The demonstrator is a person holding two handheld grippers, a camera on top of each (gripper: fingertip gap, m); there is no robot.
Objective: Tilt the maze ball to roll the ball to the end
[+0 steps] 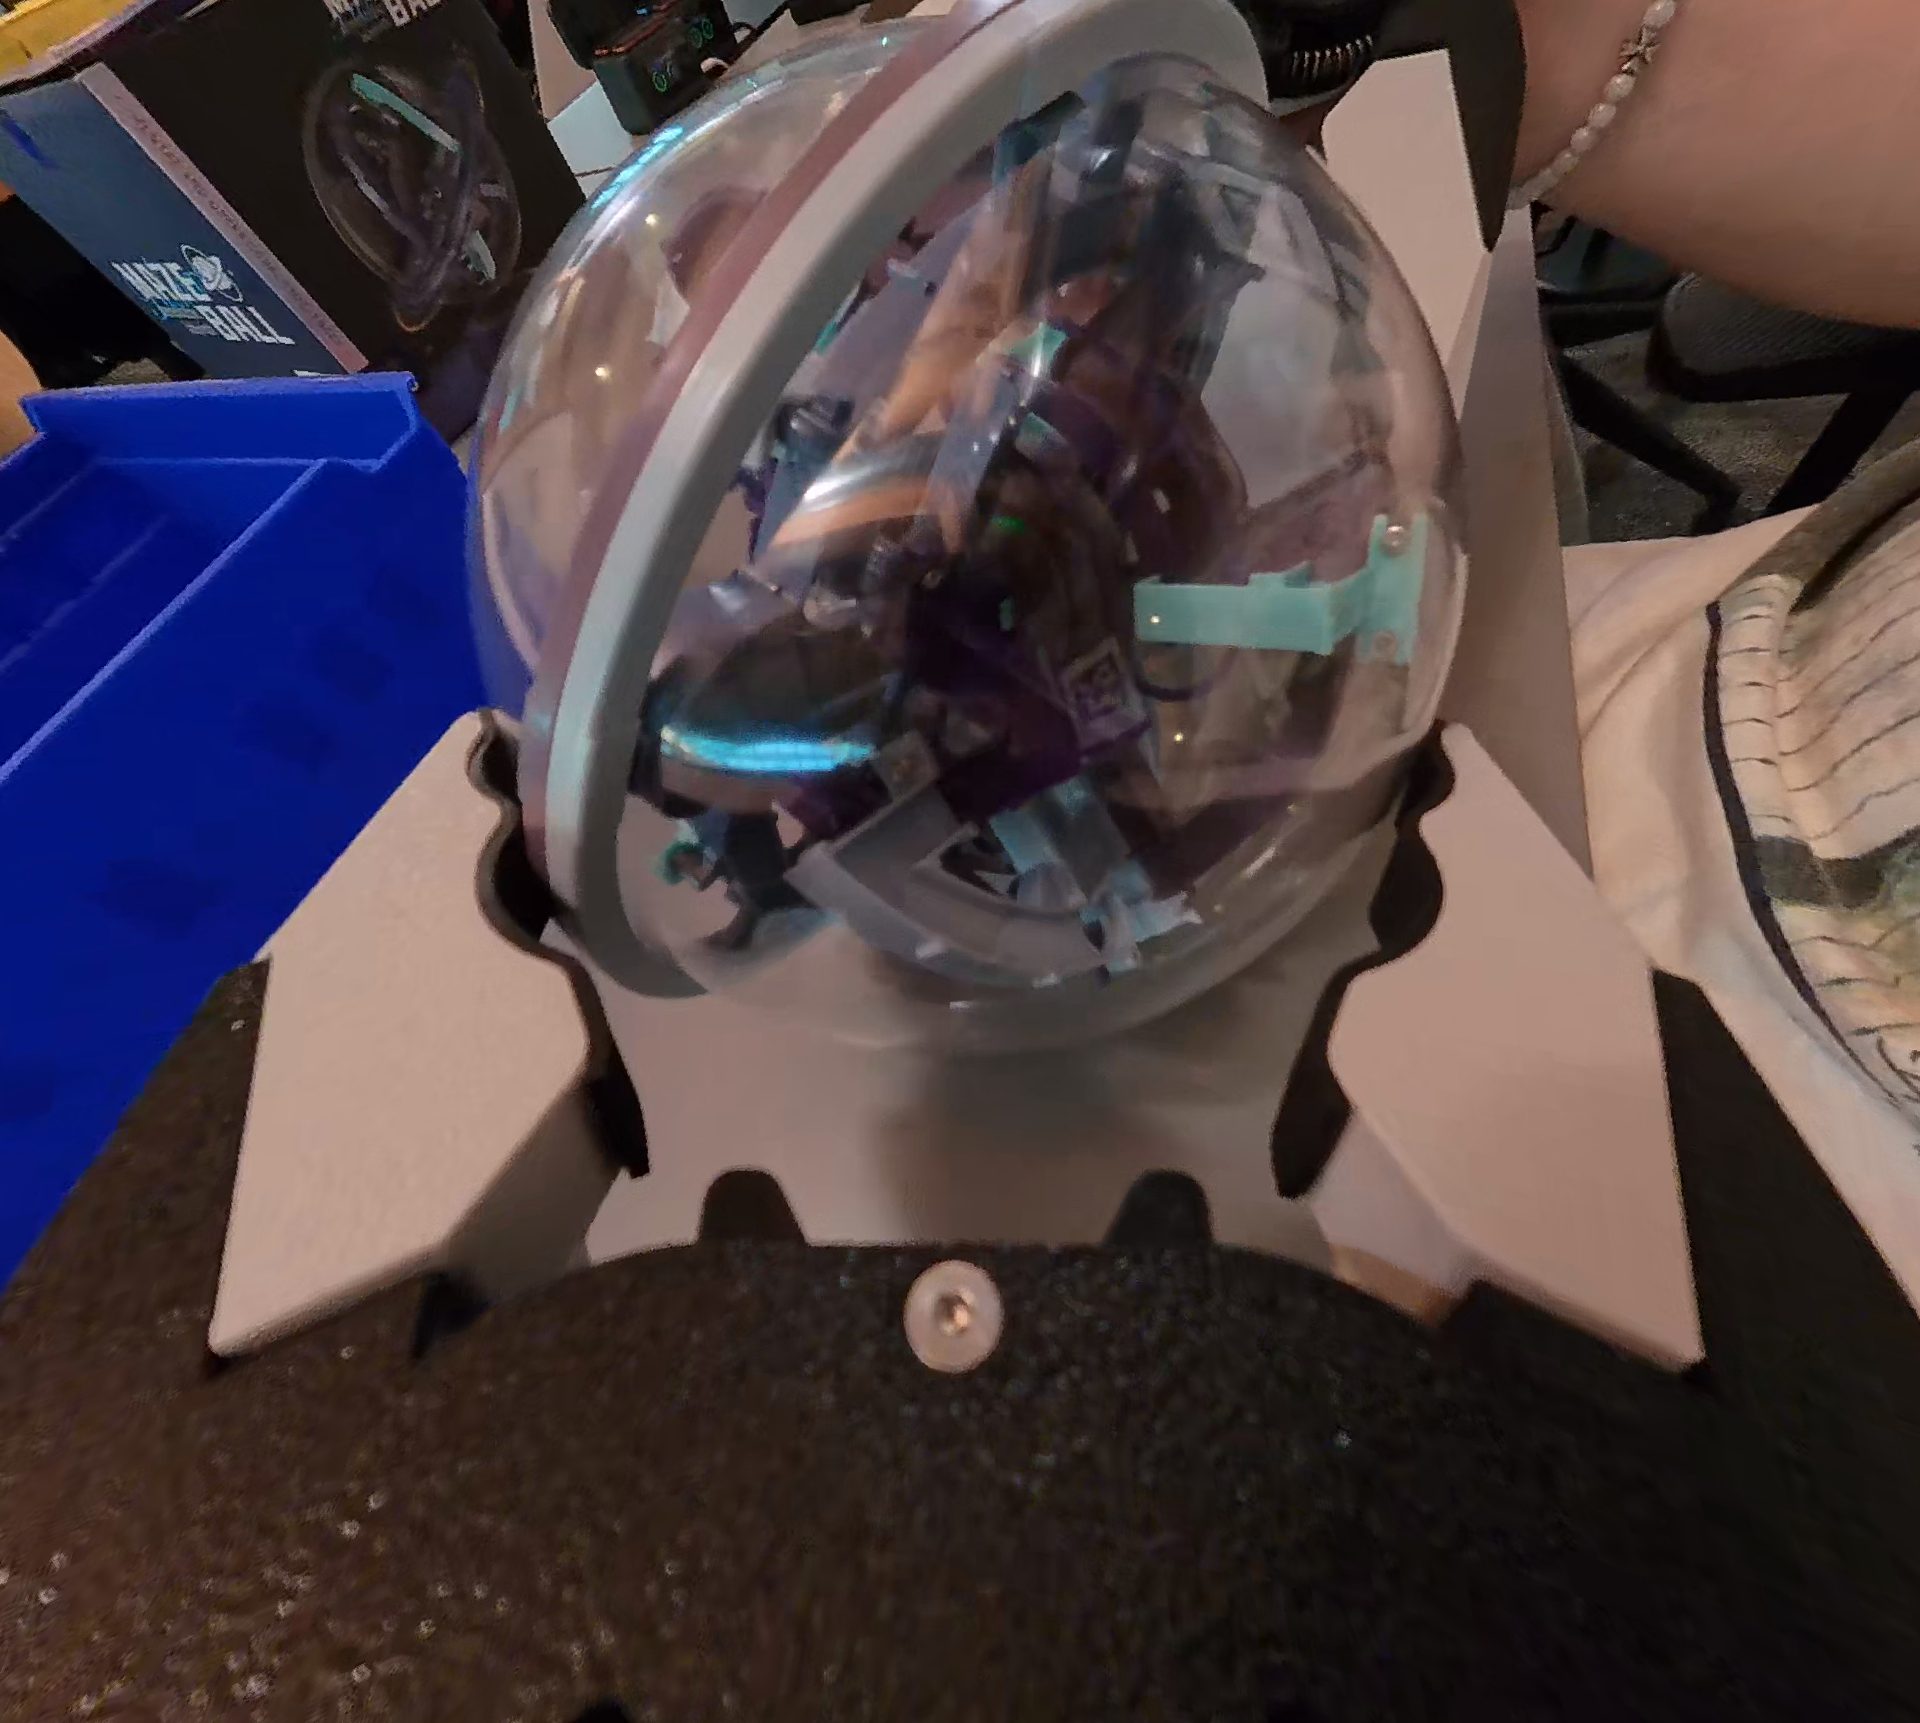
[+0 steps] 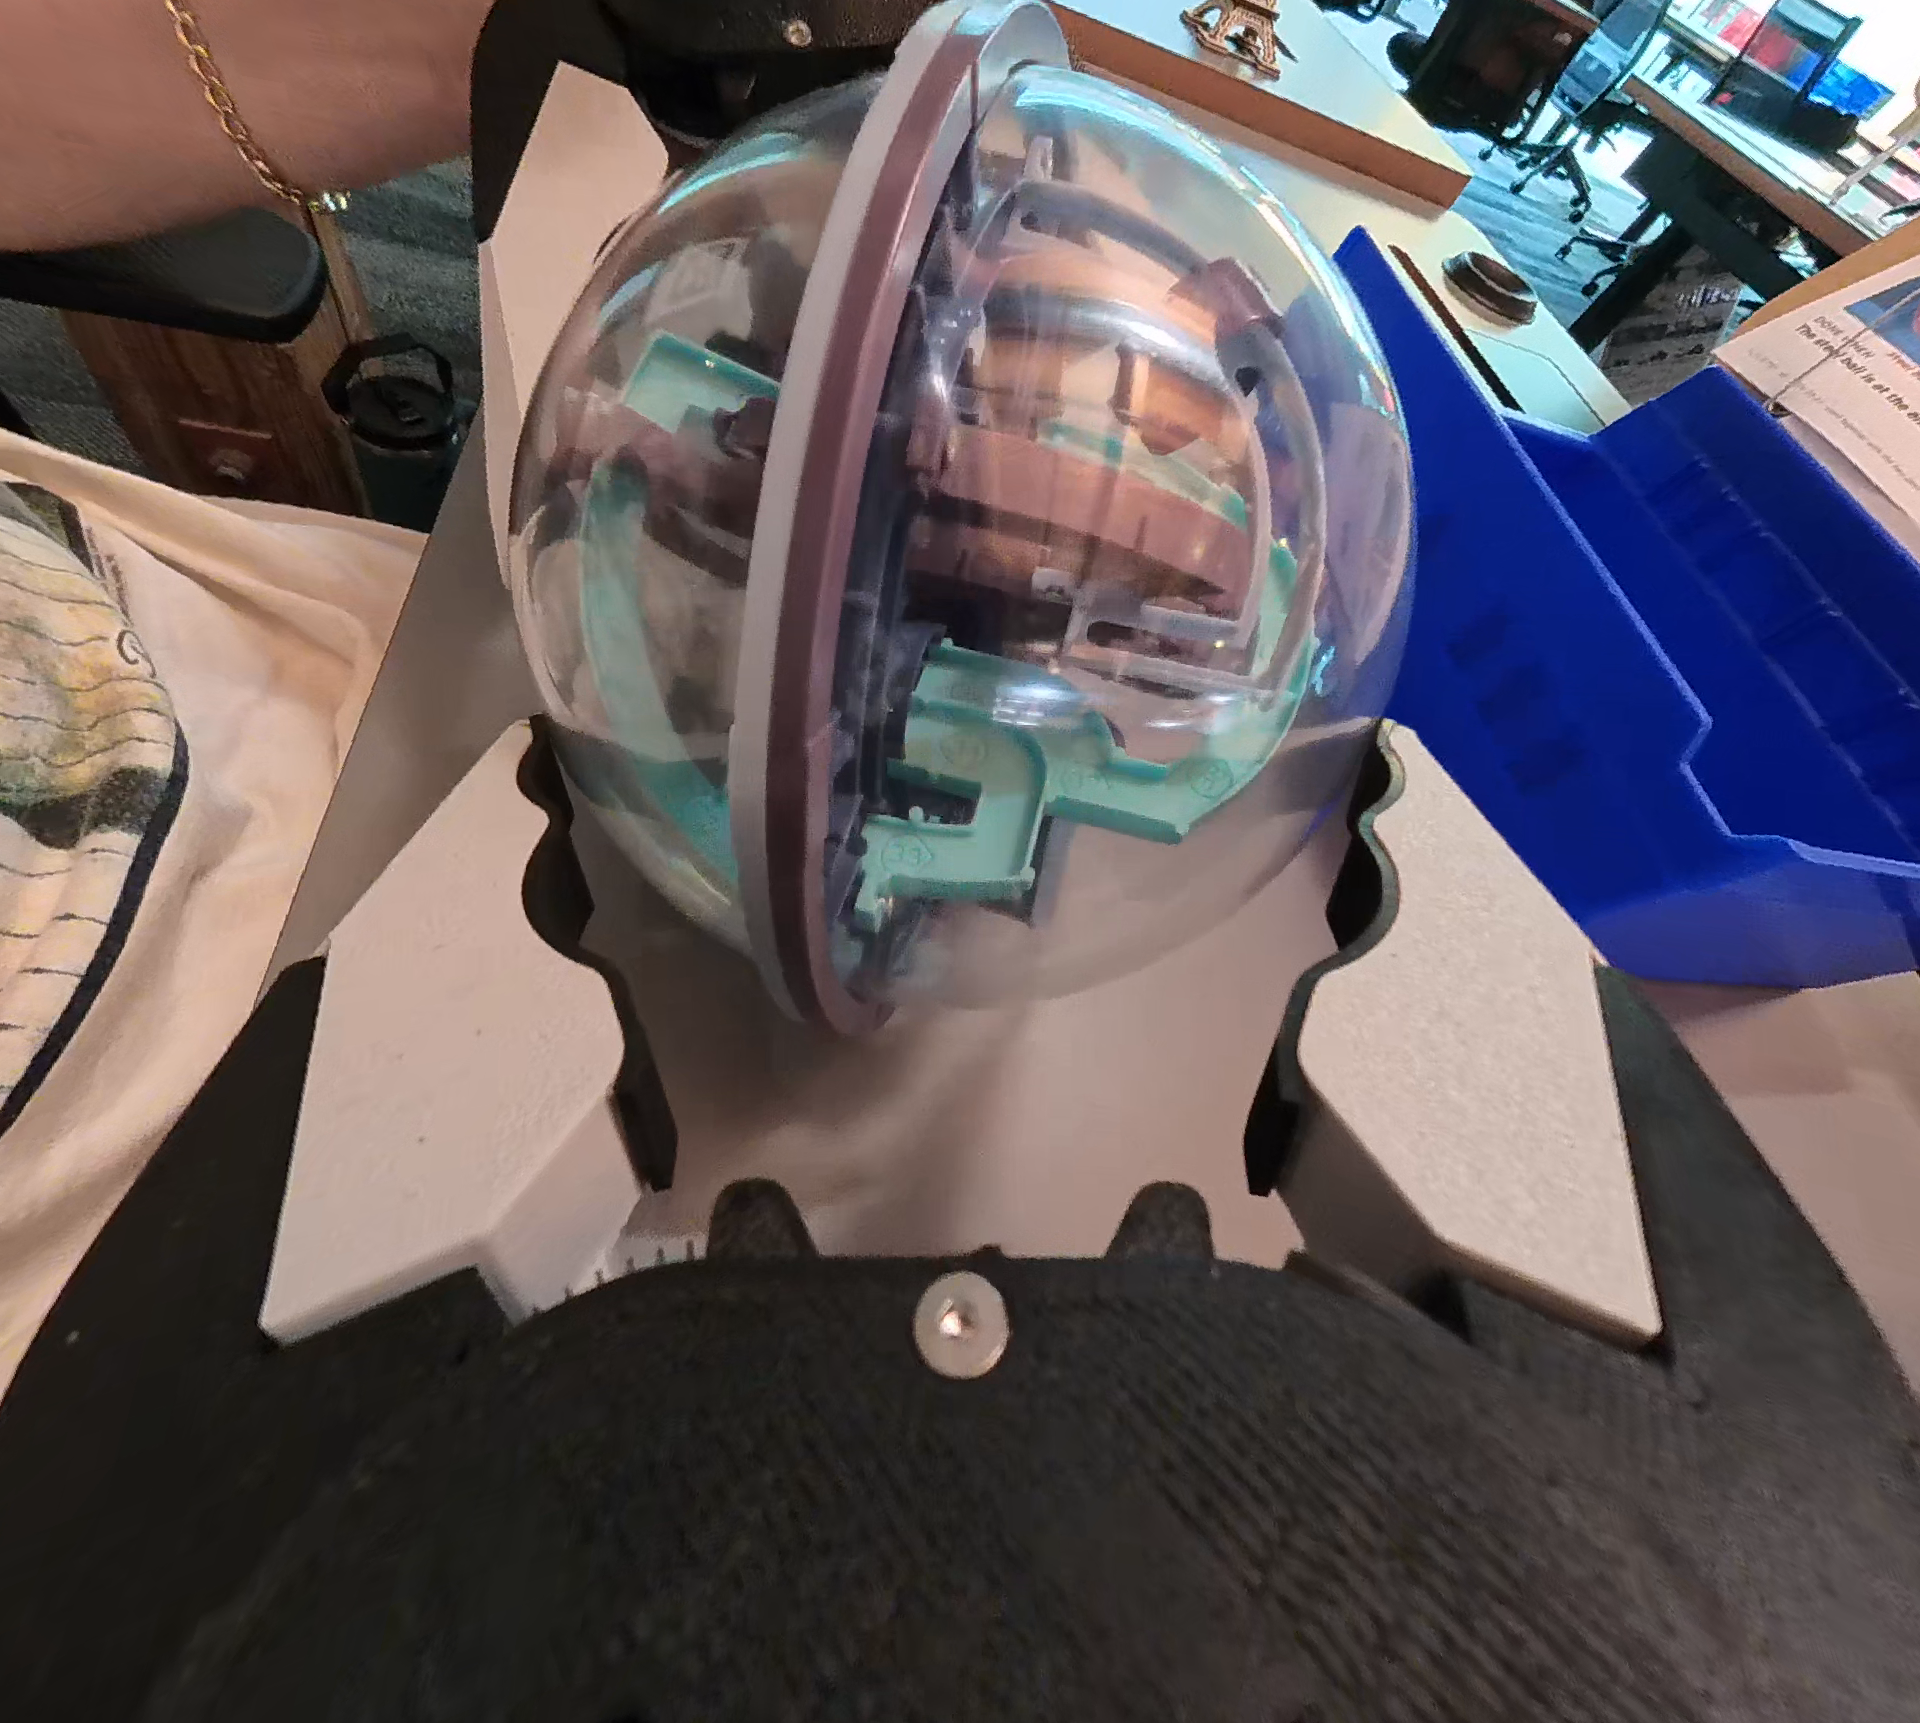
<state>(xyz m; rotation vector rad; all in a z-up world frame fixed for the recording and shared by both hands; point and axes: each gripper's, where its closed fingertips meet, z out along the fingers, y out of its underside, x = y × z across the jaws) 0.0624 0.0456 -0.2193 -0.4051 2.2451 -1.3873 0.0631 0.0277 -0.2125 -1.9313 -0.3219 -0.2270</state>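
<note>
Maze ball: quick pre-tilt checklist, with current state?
1. Left gripper on maze ball, both sides touching: ok.
2. Right gripper on the opposite side, jaws against the shell: ok.
3. Grey ring free of the jaws: cannot tell; its lower edge sits close to one.
4. Steel ball located on the track: cannot tell, shell glare and blur.
5. Room to tilt beside blue bin: not ok, bin crowds the sphere.

Each of the 2 views is taken from a gripper's wrist, looking forward along its fingers at very close range. Opposite sides of the maze ball (image 1: 966,478) (image 2: 956,510) are faced, and the blue bin (image 1: 208,634) (image 2: 1662,686) is shared.
</note>
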